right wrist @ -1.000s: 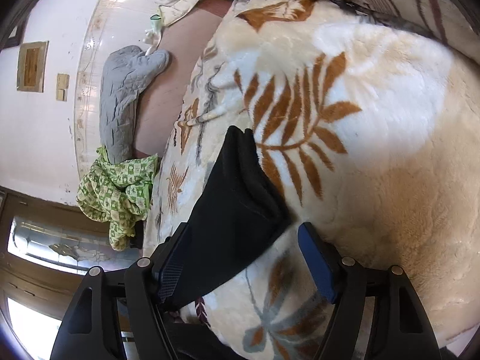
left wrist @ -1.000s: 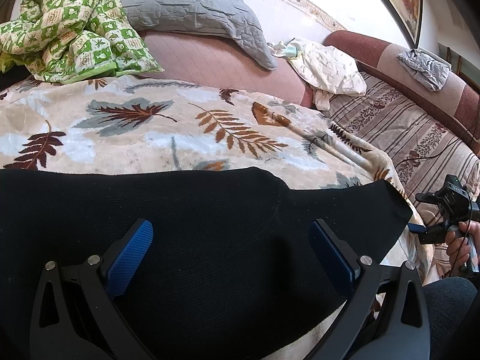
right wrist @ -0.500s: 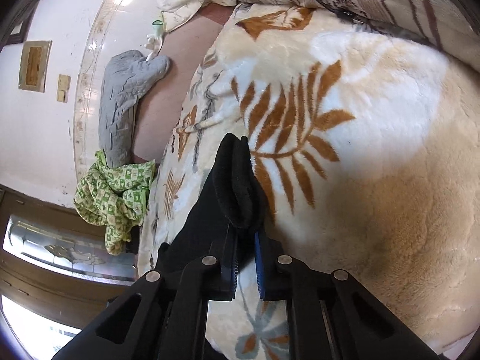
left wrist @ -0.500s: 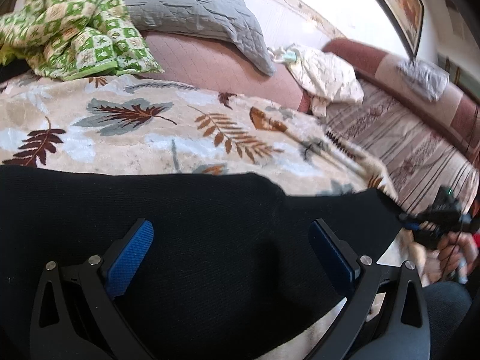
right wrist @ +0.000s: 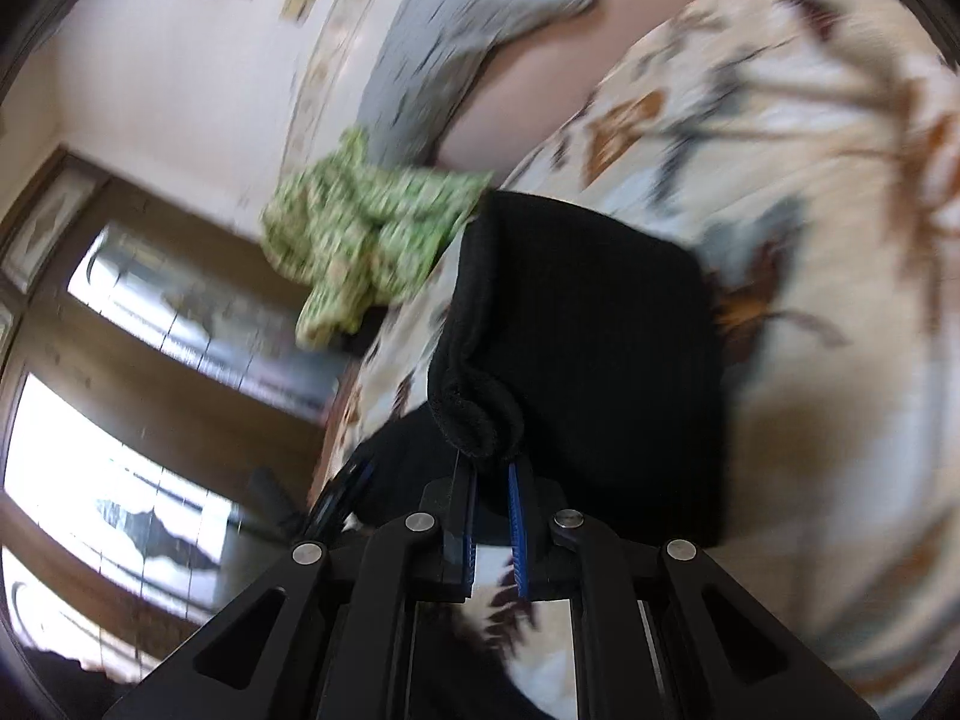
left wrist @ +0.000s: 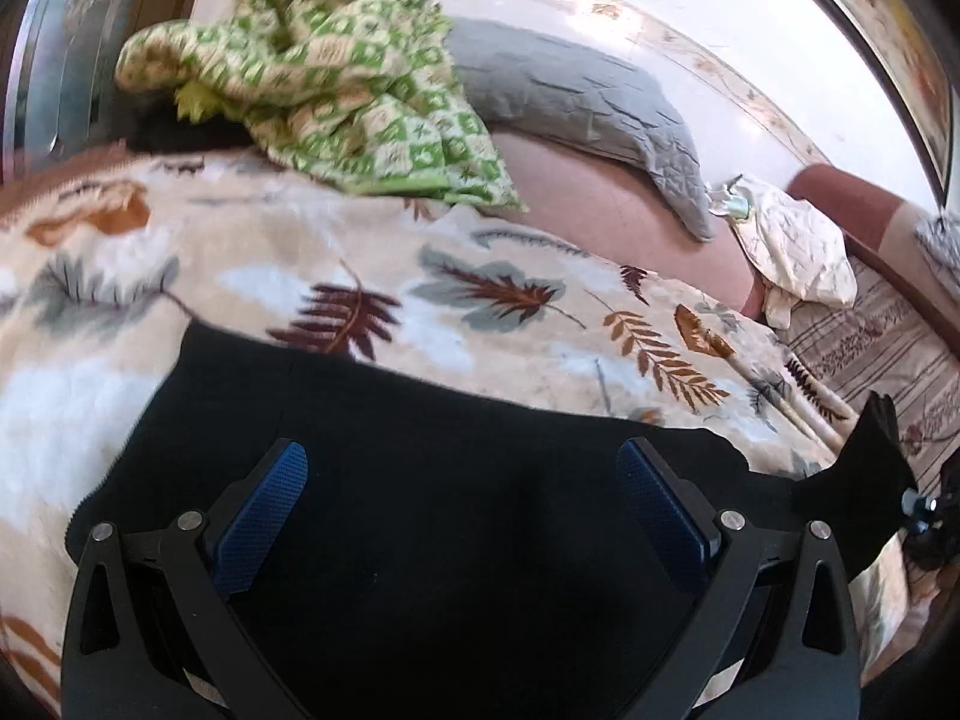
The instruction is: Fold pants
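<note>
Black pants (left wrist: 384, 408) lie spread across a leaf-print blanket (left wrist: 252, 276) on a bed. My left gripper (left wrist: 462, 456) hovers open just over the dark fabric, with its blue pads (left wrist: 264, 510) wide apart and nothing pinched between them. At the right edge of the left wrist view, one end of the pants (left wrist: 870, 480) is lifted off the blanket. My right gripper (right wrist: 492, 468) is shut on that bunched end of the pants (right wrist: 588, 330), and the cloth hangs folded over in front of it. The right wrist view is blurred by motion.
A green checked quilt (left wrist: 336, 78) and a grey pillow (left wrist: 576, 96) lie at the back of the bed. A crumpled cream cloth (left wrist: 798, 252) sits at the right, next to a striped cover (left wrist: 888, 354). A glazed wooden door (right wrist: 150, 372) stands behind.
The right gripper closed on the end of the pants, lifted it and carried it across while rolling. The left gripper stayed open and swung left; the pants' left edge now shows.
</note>
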### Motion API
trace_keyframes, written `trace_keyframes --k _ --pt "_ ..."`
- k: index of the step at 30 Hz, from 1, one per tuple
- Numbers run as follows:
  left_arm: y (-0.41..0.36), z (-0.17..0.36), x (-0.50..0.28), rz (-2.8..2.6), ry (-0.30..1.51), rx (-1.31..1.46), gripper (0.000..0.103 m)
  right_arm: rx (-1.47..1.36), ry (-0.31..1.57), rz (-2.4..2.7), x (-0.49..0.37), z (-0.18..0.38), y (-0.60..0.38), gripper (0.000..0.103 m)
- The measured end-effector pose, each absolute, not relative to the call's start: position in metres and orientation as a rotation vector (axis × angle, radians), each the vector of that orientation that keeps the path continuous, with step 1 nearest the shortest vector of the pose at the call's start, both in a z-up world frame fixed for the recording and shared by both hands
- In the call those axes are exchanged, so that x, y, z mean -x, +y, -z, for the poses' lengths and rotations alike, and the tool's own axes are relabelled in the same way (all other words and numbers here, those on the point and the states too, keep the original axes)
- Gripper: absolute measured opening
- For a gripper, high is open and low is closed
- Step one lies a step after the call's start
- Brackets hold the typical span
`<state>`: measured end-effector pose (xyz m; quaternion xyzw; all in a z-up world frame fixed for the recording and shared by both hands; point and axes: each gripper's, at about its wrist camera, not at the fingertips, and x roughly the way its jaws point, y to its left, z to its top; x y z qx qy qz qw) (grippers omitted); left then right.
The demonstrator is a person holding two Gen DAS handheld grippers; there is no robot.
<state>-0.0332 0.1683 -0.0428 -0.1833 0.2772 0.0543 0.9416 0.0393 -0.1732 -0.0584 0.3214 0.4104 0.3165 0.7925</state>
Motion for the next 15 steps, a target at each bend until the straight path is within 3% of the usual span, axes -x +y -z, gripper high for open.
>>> trace_keyframes --k 15 --pt "0.169 0.051 0.034 -0.093 0.550 0.375 0.103 -0.456 1.007 -0.902 -0.067 0.066 -0.027 0.008"
